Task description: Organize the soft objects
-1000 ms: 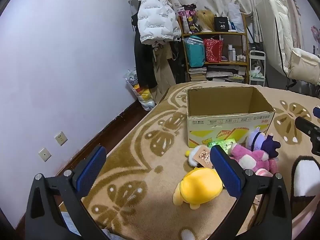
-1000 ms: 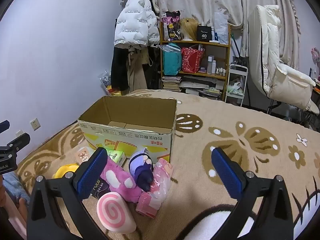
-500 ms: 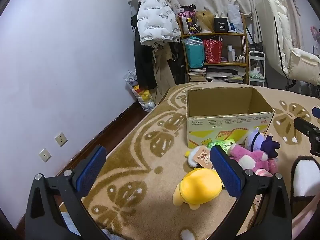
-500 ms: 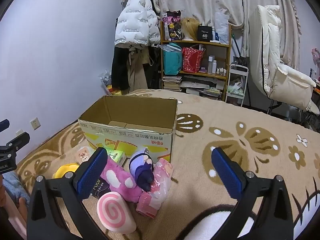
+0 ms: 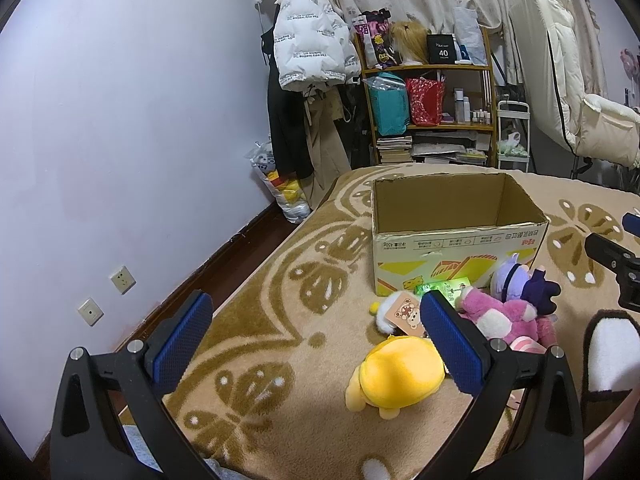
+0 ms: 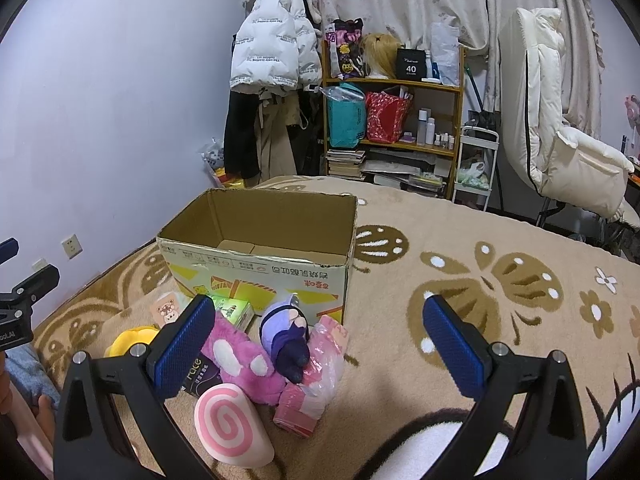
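Claws both raised above the patterned blanket (image 5: 280, 320) and aimed toward the cardboard box (image 6: 260, 256), each tilted a little downward. Left claw (image 5: 316, 340) held to the left of the toy pile, wide apart, blue pads (image 5: 184, 340) touching nothing, nothing between them. Right claw (image 6: 320, 344) held over the near side of the pile, also wide apart and empty, with its left pad drawn in front of the pink plush (image 6: 240, 356) but raised above it, not gripping.

Box standing open and upright on the blanket, only bare flaps seen at its bottom. Soft things lying in a heap just before its front wall: yellow plush (image 5: 396, 376) nearest the left claw, small white toy with a bear tag (image 5: 400, 312) beside it, green packet (image 6: 234, 310) touching the box, purple doll (image 6: 286, 332) leaning on the pink plush, pink wrapped bag (image 6: 316, 376) under the doll, pink swirl cushion (image 6: 232, 424) closest to the camera.

Partly hidden: yellow plush behind the right claw's frame in the right view, dark packet (image 6: 200, 376) under the pink plush, with lettering only partly readable. Black and white object (image 5: 608, 352) cut off at the lower edge, not identifiable. Hands holding the claws out of sight.
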`<control>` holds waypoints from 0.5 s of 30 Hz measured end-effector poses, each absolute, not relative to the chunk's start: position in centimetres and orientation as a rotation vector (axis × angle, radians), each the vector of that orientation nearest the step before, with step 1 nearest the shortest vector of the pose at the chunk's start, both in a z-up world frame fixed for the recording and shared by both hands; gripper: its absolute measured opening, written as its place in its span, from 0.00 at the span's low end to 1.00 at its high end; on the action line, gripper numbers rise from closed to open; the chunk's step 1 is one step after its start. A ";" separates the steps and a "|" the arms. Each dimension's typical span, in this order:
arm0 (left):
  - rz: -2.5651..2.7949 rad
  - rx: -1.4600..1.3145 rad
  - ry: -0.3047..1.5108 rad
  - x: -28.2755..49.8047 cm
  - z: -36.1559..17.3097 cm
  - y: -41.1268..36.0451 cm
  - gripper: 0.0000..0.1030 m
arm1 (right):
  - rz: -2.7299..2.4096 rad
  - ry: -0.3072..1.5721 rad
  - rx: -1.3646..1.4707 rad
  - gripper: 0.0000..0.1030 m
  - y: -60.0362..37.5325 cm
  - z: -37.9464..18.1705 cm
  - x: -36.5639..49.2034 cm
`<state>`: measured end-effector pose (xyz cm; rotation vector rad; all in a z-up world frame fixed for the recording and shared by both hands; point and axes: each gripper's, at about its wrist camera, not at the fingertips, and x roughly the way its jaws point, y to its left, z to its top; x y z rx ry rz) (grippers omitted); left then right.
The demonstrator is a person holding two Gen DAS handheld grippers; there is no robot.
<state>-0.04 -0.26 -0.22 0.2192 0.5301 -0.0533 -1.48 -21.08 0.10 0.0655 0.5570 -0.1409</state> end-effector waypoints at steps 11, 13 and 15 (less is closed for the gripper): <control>-0.054 0.226 0.534 0.0 -0.3 -0.3 1.00 | -0.139 0.560 0.066 1.00 -21.4 0.2 -1.3; -0.055 0.229 0.533 0.0 -0.3 -0.3 1.00 | -0.139 0.560 0.065 1.00 -21.4 0.2 -1.4; -0.057 0.234 0.532 0.1 -0.4 -0.4 1.00 | -0.139 0.559 0.065 1.00 -21.4 0.2 -1.3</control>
